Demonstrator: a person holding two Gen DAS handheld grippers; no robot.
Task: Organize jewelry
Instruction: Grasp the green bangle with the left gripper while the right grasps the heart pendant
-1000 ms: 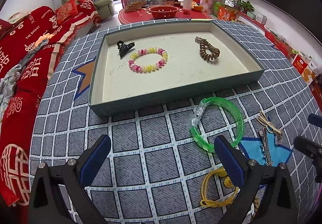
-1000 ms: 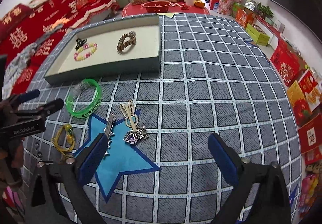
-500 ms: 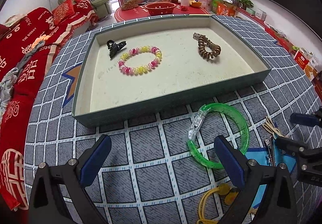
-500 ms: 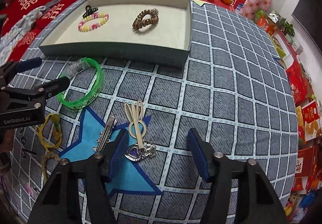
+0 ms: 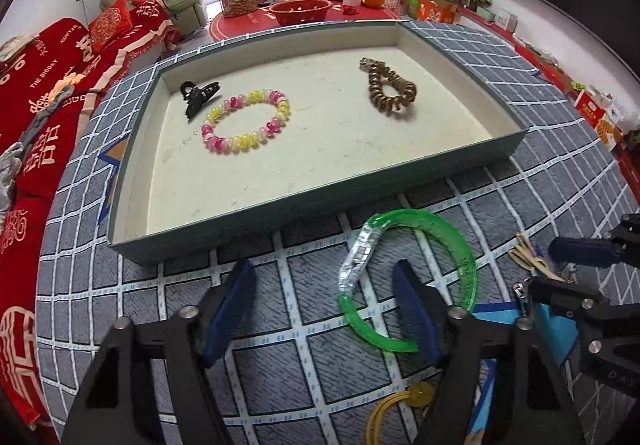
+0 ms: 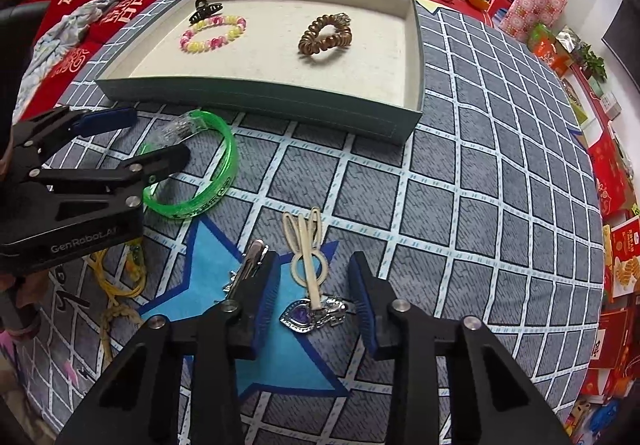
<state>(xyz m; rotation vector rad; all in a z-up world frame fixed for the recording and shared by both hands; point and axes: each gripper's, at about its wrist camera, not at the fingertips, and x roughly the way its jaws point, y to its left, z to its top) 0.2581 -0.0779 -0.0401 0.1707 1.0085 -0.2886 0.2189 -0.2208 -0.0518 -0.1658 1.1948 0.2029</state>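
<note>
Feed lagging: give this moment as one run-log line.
left gripper: closing, straddles green plastic bangle | right gripper: closing around cream hair clip | tray: three pieces

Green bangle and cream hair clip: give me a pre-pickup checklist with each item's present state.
1. Left tongs straddle the green bangle rim: ok; jaws have just been closing.
2. Left pads pressing the bangle: not ok.
3. Right tongs bracket the cream hair clip: ok; jaws have just been closing, not yet gripping.
4. Purple heart charm clear of the right tongs: not ok, it lies between them.
5. Tray has free space: ok.
</note>
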